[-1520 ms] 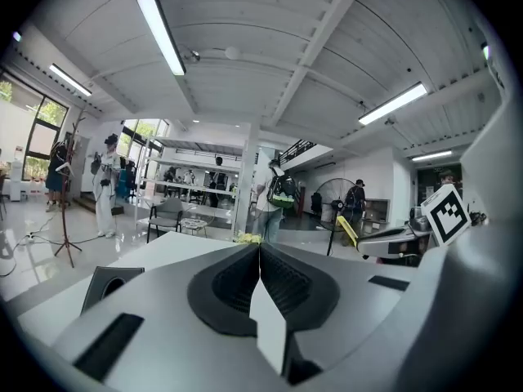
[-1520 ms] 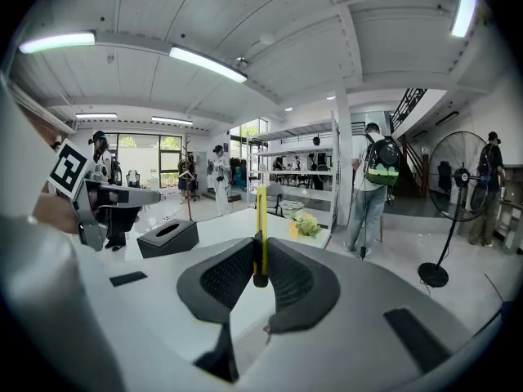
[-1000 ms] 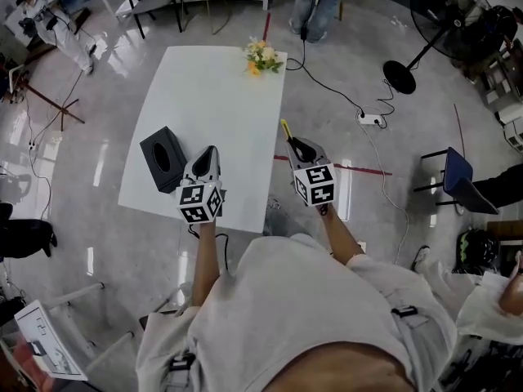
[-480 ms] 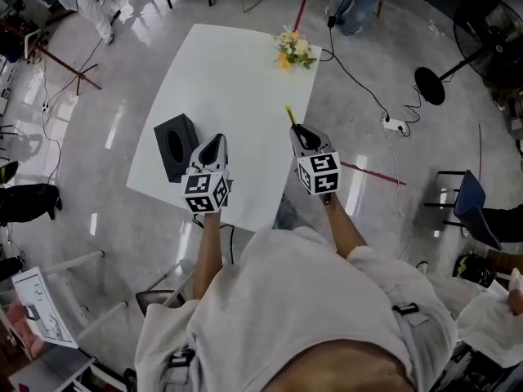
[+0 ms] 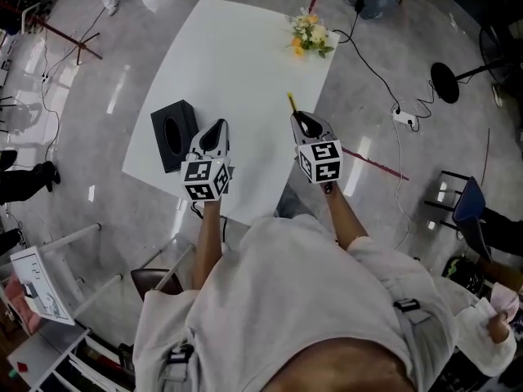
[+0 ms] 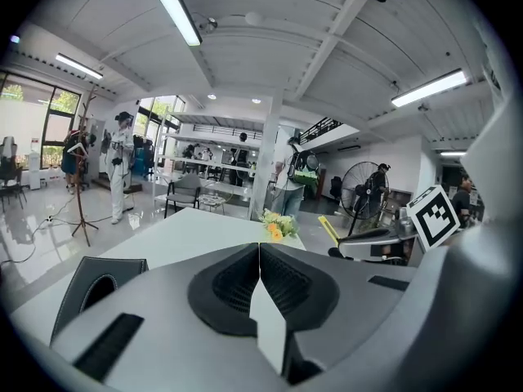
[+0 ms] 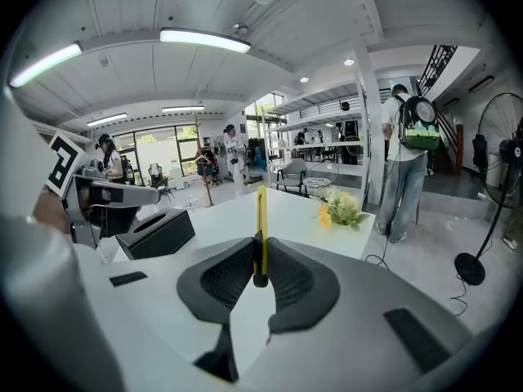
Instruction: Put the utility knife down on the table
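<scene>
1. Right claw (image 5: 304,121): narrow, clamped on the utility knife (image 7: 261,215). The pads grip the dark butt end. The thin yellow body stands on edge, centred between the jaws, and sticks out past the fingertips.
2. Head view: the knife shows as a short yellow sliver just beyond the right claw's tip, slightly right of frame centre, pointing up-left.
3. The knife is carried in the claw, not lying flat. It sits over the right edge strip of the white tabletop (image 5: 233,64). Can't tell whether the tip touches the surface.
4. Left claw (image 5: 218,127): jaws fully together, pads meeting along one seam, nothing between them. It is left of frame centre, over the near part of the tabletop.
5. The two claws sit side by side and apart, both aimed toward the top of the frame, marker cubes facing the head camera.
6. Black tissue box (image 5: 172,135): on the tabletop just left of the left claw, by the tabletop's left edge. Well apart from the knife.
7. Flowers (image 5: 309,34): small yellow-white bunch at the far right corner of the tabletop, upper centre of frame. Well beyond the knife tip.
8. Floor at frame right: a power strip (image 5: 402,119) with its cable, and a round fan base (image 5: 445,80).
</scene>
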Action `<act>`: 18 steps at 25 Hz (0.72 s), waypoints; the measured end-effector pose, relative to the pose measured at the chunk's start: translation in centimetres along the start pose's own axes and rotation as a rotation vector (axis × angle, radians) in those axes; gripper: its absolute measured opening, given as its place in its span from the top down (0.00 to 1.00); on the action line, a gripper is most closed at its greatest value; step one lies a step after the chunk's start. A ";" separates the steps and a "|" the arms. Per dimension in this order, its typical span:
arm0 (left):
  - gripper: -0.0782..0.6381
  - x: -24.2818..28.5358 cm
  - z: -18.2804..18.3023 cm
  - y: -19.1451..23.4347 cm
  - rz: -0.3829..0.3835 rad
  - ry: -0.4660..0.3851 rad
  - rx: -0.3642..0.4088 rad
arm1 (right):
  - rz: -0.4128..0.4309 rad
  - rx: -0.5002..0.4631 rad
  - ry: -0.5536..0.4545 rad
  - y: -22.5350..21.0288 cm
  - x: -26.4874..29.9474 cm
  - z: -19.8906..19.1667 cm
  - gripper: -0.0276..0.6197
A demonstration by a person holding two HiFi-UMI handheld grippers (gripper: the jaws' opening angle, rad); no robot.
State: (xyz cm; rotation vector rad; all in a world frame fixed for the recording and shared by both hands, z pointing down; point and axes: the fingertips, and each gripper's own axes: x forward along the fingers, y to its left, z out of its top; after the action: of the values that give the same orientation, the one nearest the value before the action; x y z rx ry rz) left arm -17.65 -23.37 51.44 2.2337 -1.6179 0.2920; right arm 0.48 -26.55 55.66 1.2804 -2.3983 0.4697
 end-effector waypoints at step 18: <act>0.87 2.8 -5.0 0.5 0.023 0.132 -0.072 | 0.051 0.026 0.156 -1.3 3.0 -5.5 0.85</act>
State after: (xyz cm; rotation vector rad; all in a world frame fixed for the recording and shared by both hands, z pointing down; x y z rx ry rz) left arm -17.03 -23.92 57.19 2.0978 -1.5609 0.3734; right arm 0.97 -26.84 62.04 1.1514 -2.3054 0.5951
